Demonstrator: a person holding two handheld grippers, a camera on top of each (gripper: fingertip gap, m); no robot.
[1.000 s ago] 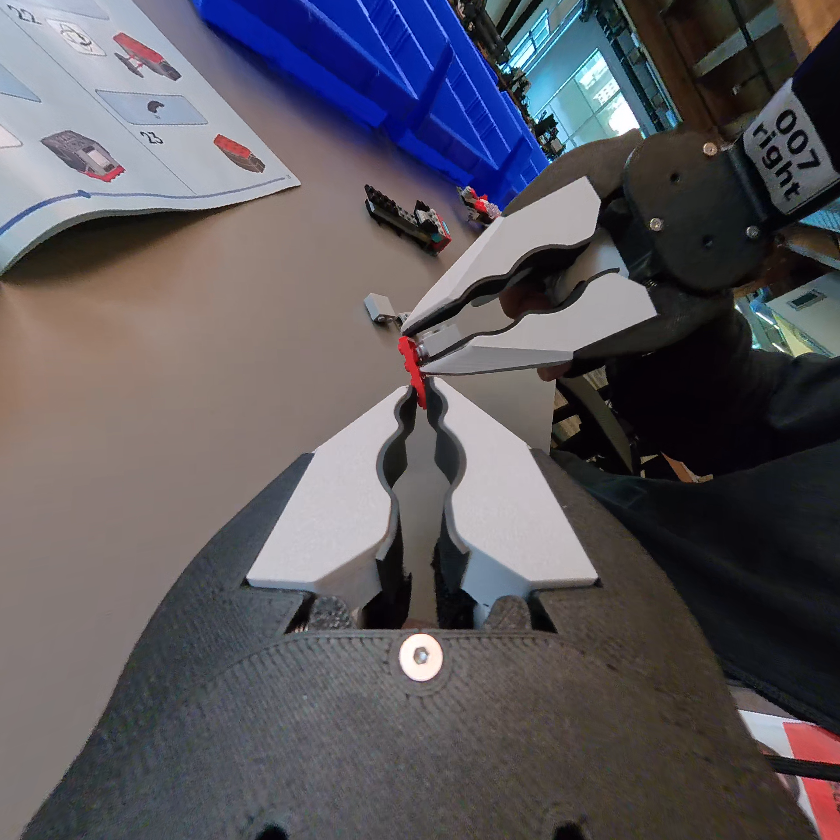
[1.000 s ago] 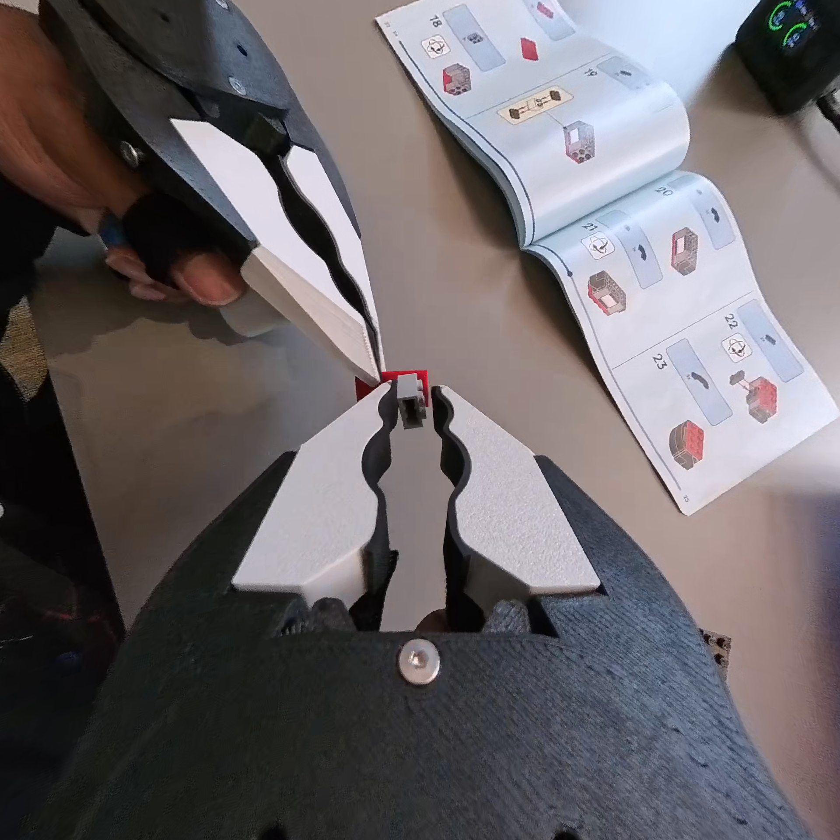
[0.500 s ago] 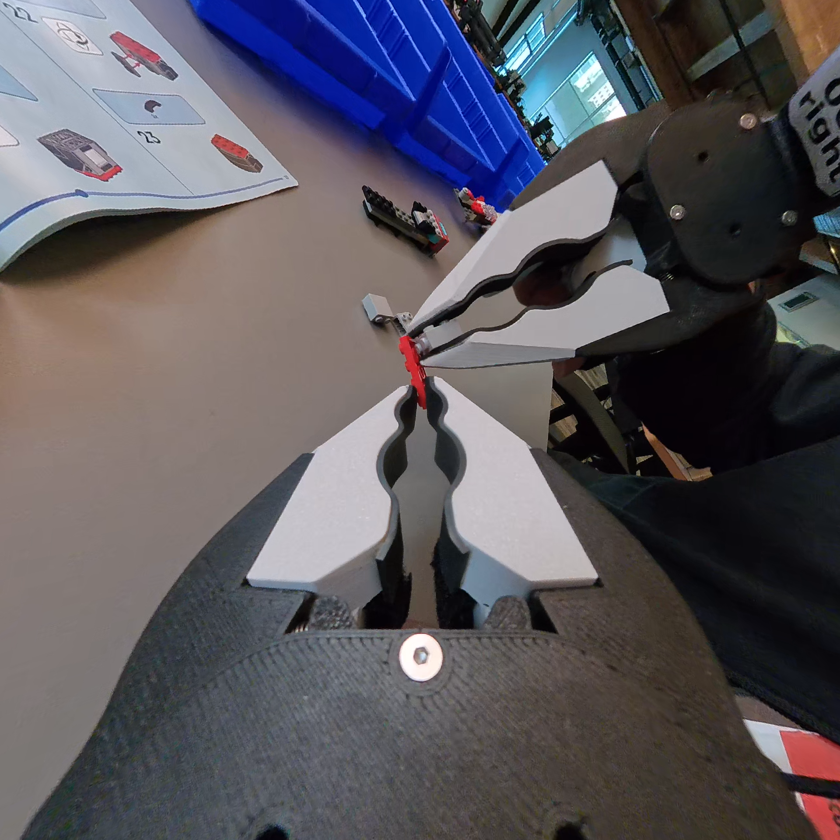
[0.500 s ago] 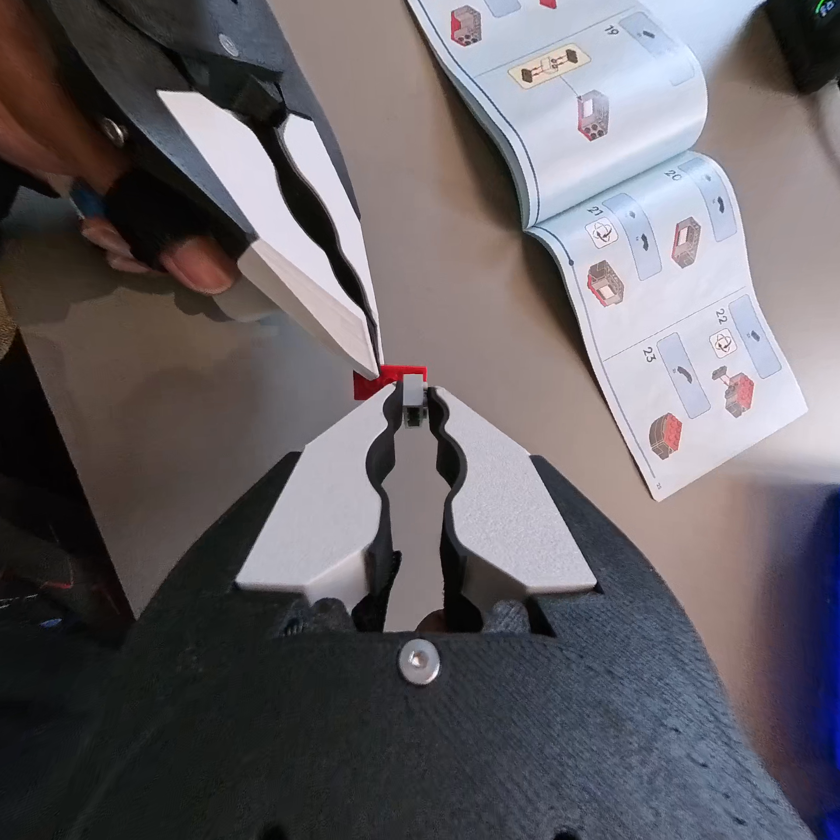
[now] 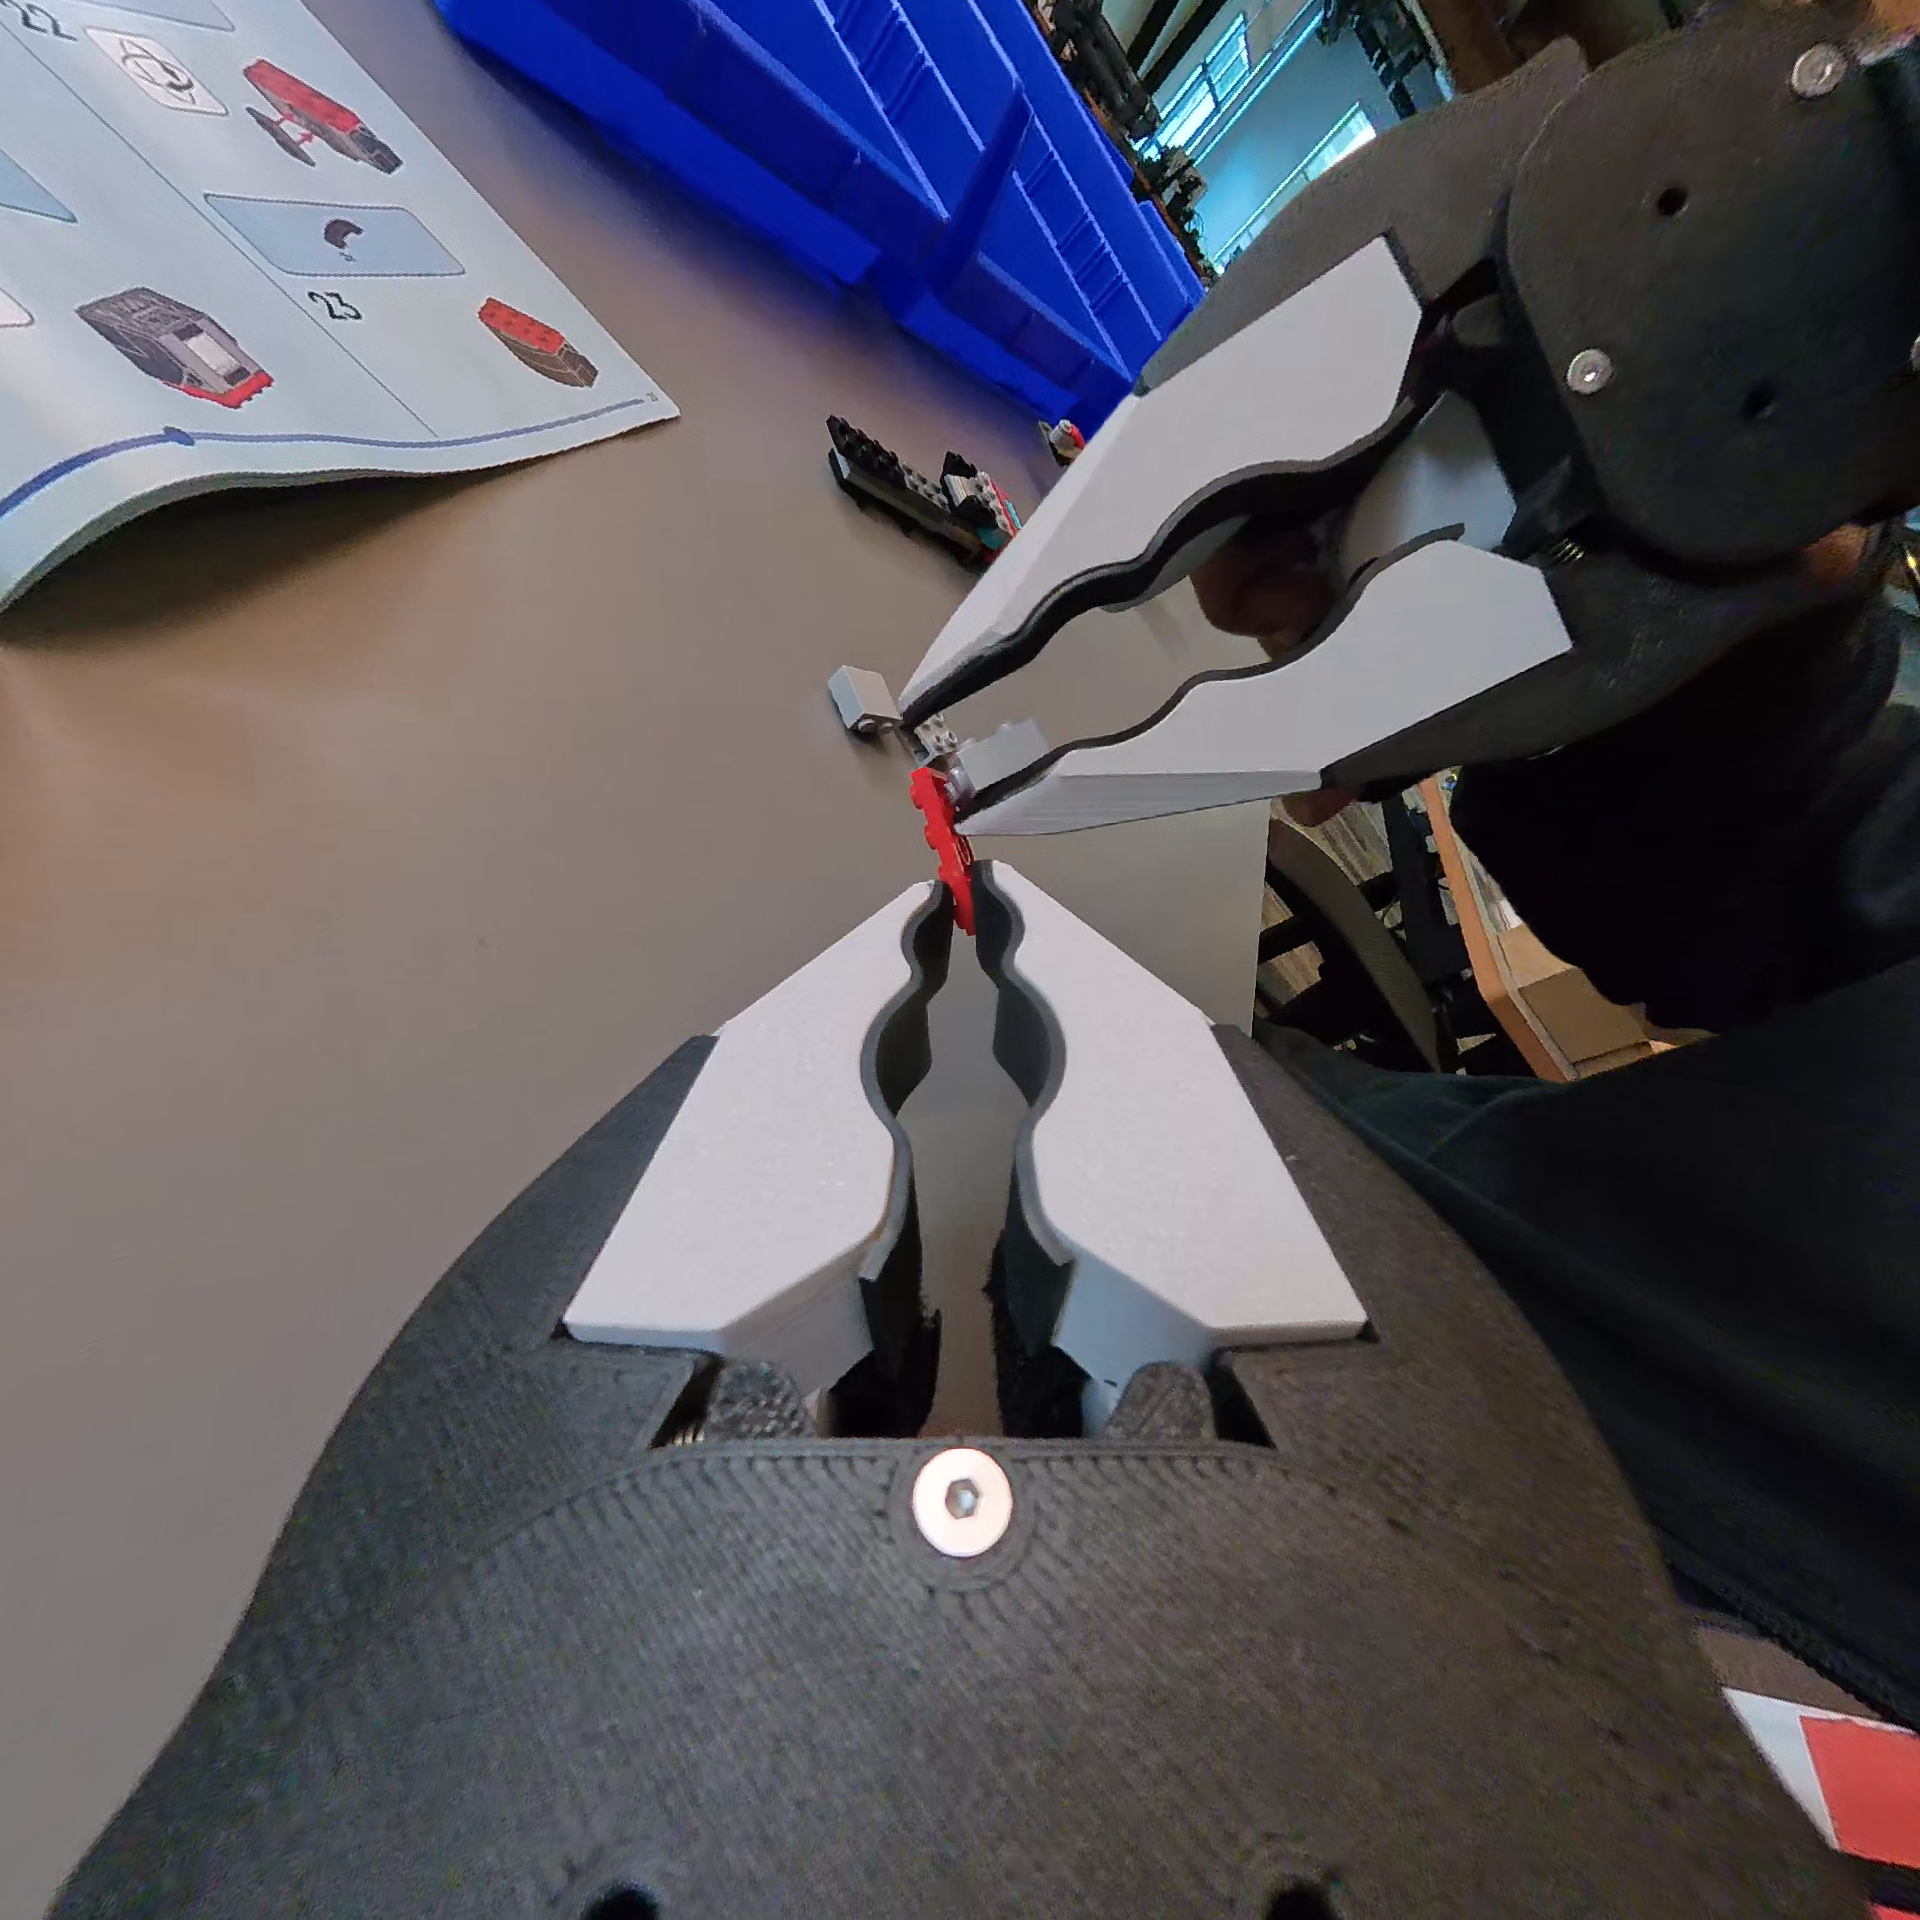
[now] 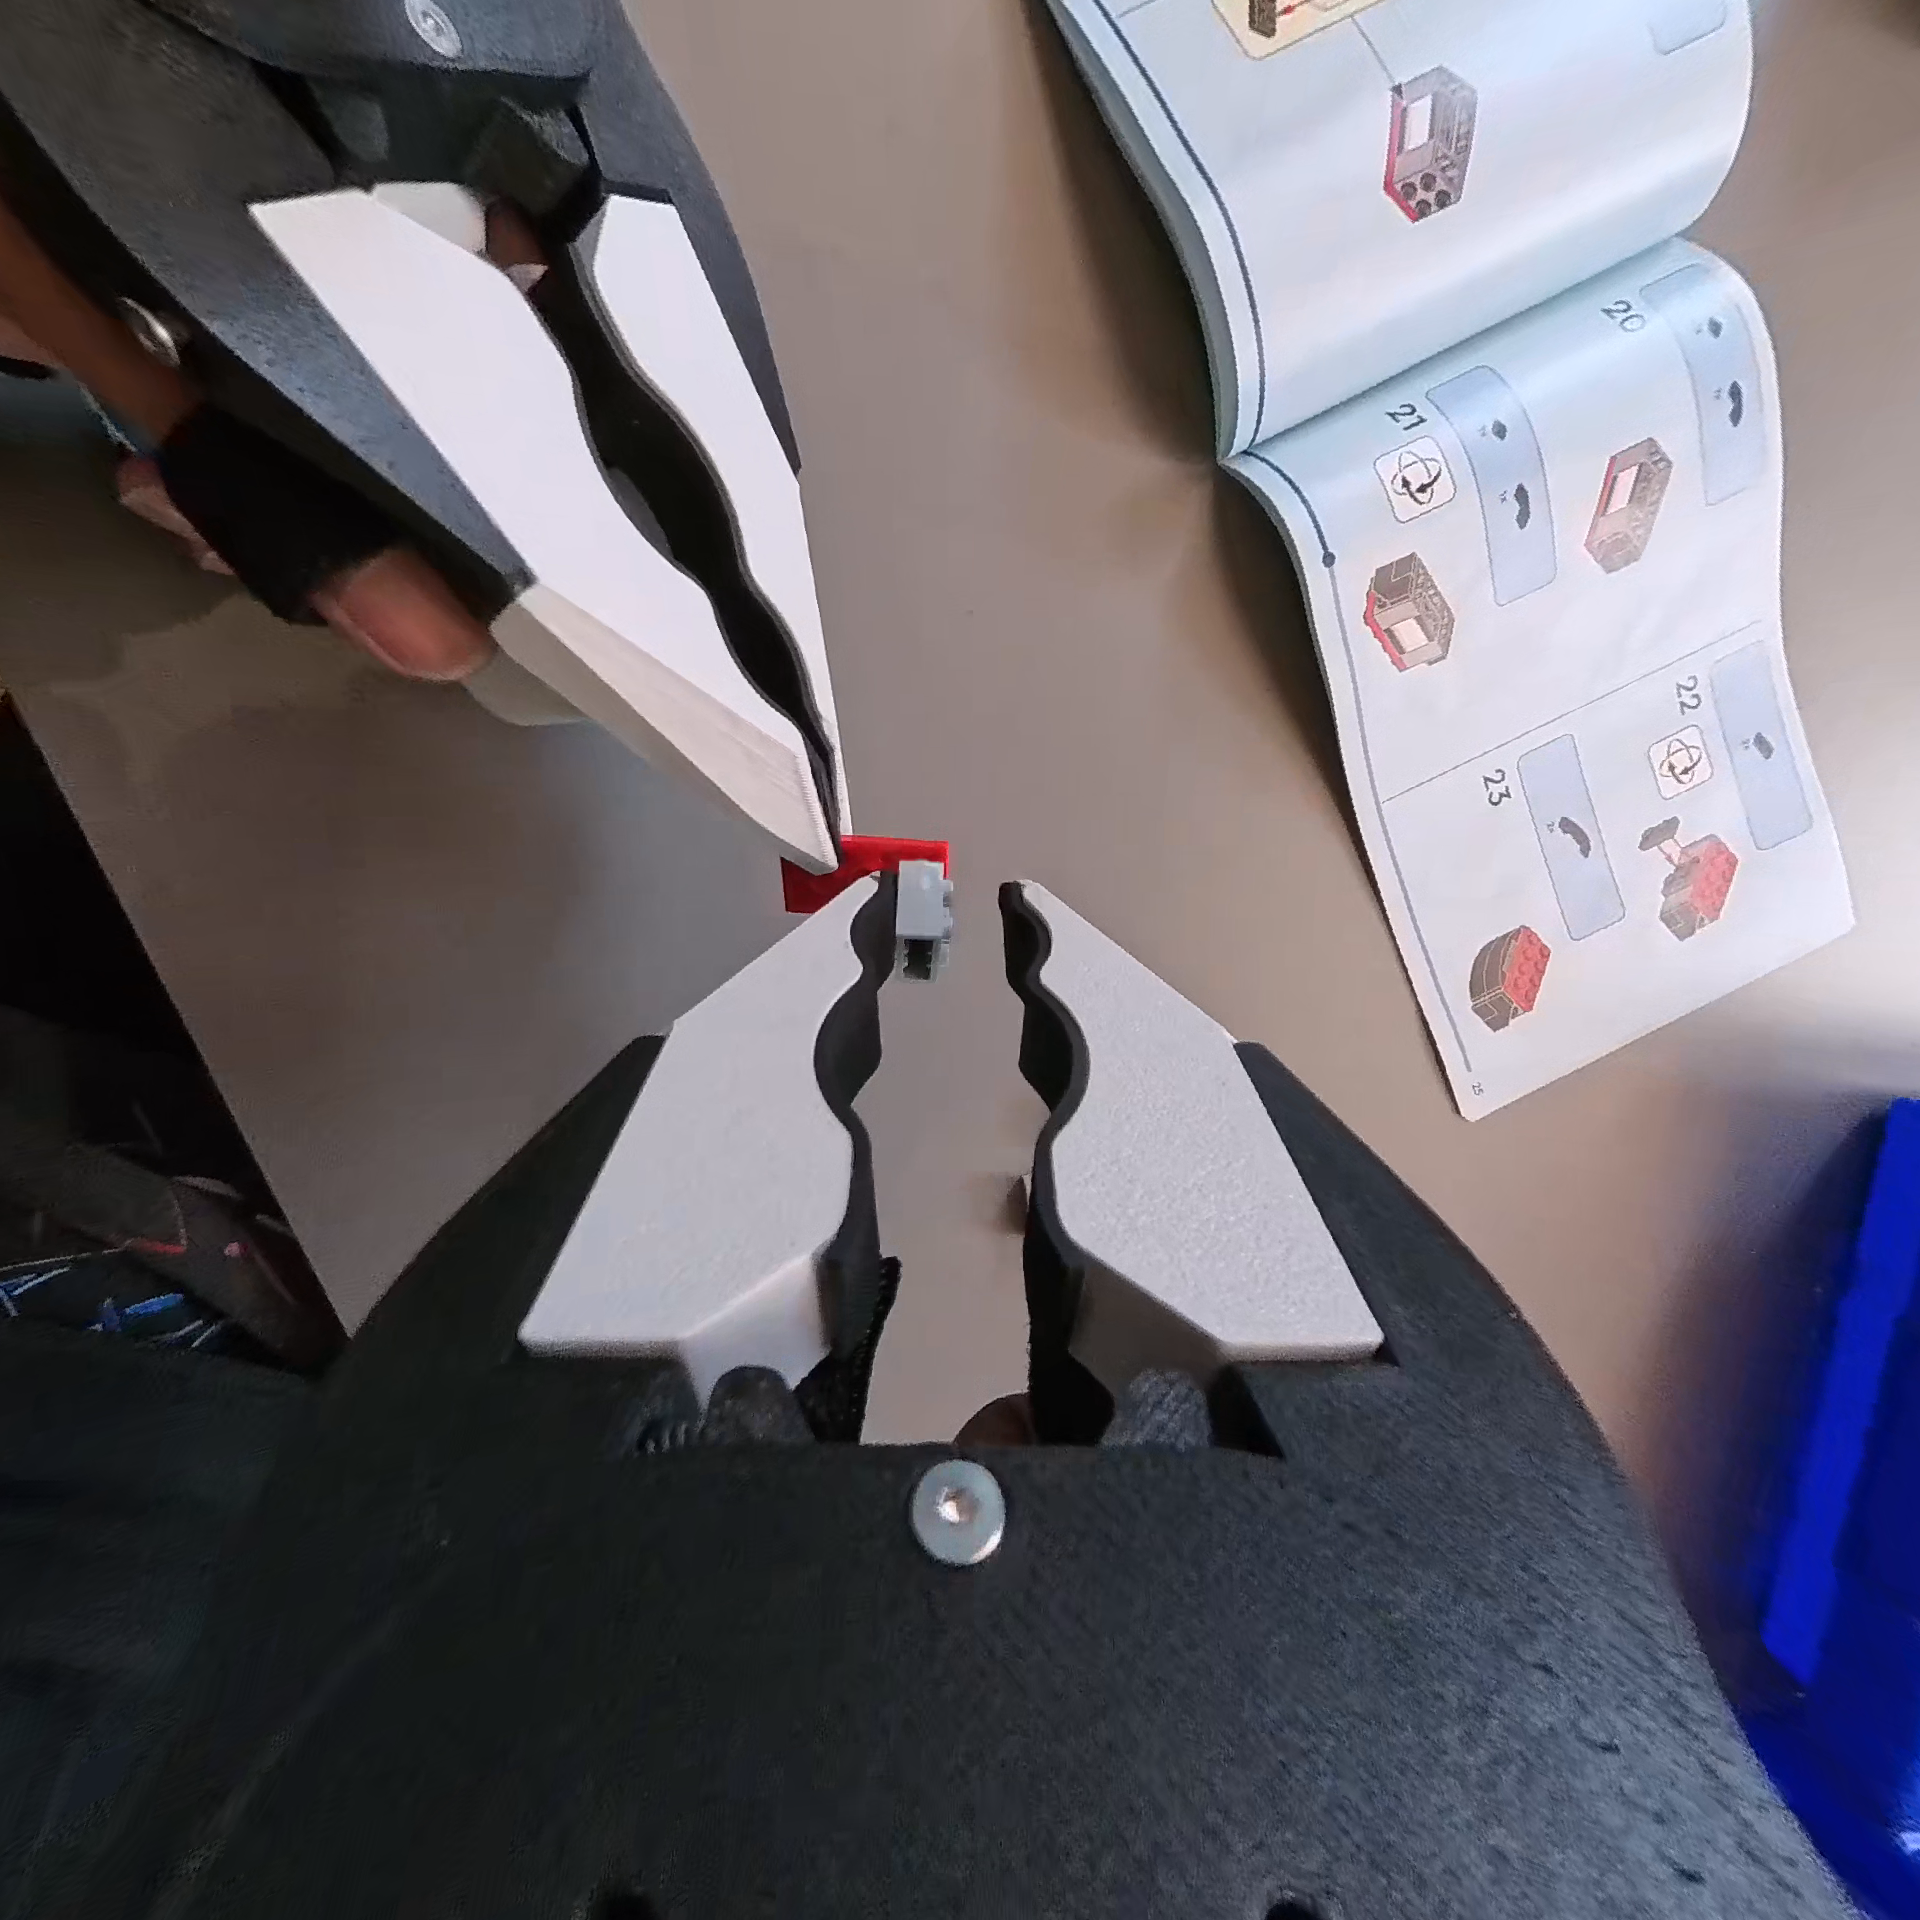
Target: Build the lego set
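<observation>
**A:** What are you holding right now?

**B:** You are pinching a flat red piece (image 5: 948,844) in your left gripper (image 5: 961,894). Its jaws are squeezing nearly together on the edge of that piece, up above the worktop (image 5: 416,831).

**A:** And the little grey piece (image 6: 923,920)?

**B:** It is sticking onto the red piece (image 6: 878,868). In the right wrist view it is sitting between the jaws of your right gripper (image 6: 930,914). It is touching the left finger (image 6: 769,1091), or very nearly. There is a clear gap to the right finger (image 6: 1132,1122). So those jaws are standing a little apart and are not squeezing it.

**A:** How are the two grippers sitting?

**B:** Their tips are almost meeting at the pieces. In the left wrist view your right gripper (image 5: 940,748) is coming in from the right side.

**A:** What else is lying around?

**B:** Another small grey piece (image 5: 862,701) is resting on the worktop just behind the tips. Farther back, a black built part (image 5: 914,494) with some red on it is lying there. Blue bins (image 5: 935,197) are standing behind that. The open instruction booklet (image 6: 1558,623) is lying on the worktop to the right side in the right wrist view, with its pages curling up.
</observation>
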